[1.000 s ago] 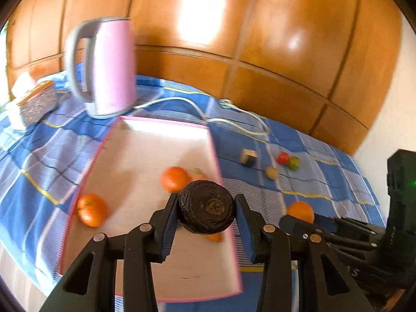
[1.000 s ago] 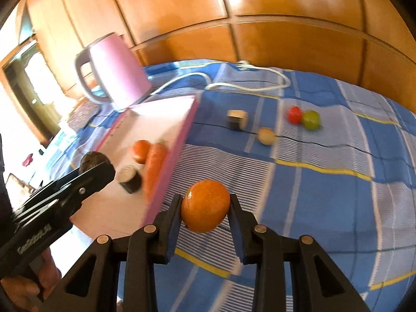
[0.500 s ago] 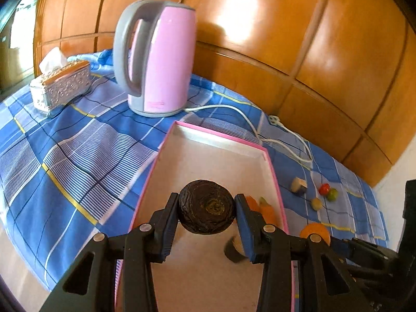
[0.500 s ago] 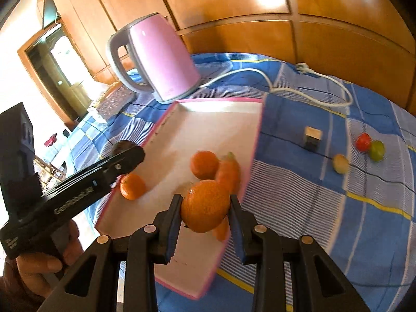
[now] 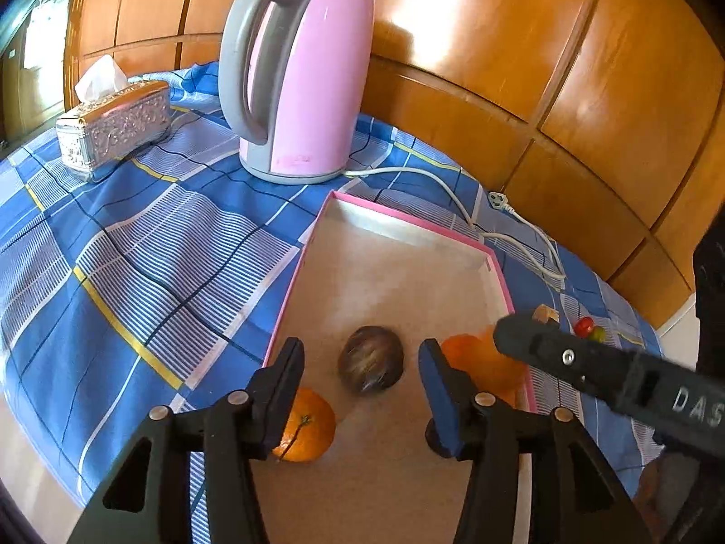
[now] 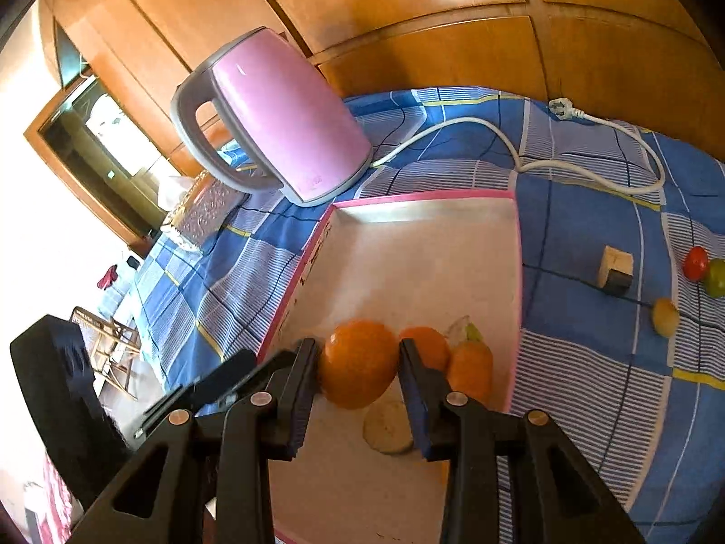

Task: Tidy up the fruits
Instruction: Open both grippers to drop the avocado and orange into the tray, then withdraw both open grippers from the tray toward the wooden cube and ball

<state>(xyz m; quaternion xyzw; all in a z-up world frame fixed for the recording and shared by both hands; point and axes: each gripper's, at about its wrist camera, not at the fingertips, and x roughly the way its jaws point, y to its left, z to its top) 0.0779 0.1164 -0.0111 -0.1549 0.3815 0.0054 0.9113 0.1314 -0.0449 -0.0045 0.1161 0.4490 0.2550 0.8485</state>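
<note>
Black left gripper [image 5: 361, 376], blue pads [image 5: 437, 390], silver screws; right gripper [image 6: 358, 381] alike

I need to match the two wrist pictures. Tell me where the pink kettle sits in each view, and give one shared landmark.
Left wrist: the pink kettle stands upright at top centre, beyond the pink-rimmed tray.
Right wrist: the kettle appears tilted at upper left, beyond the same tray.
Shared landmark: the white power cord trailing right from the kettle's base.

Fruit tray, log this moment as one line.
left gripper: open, dark fruit in tray | right gripper: holding orange over tray
</note>
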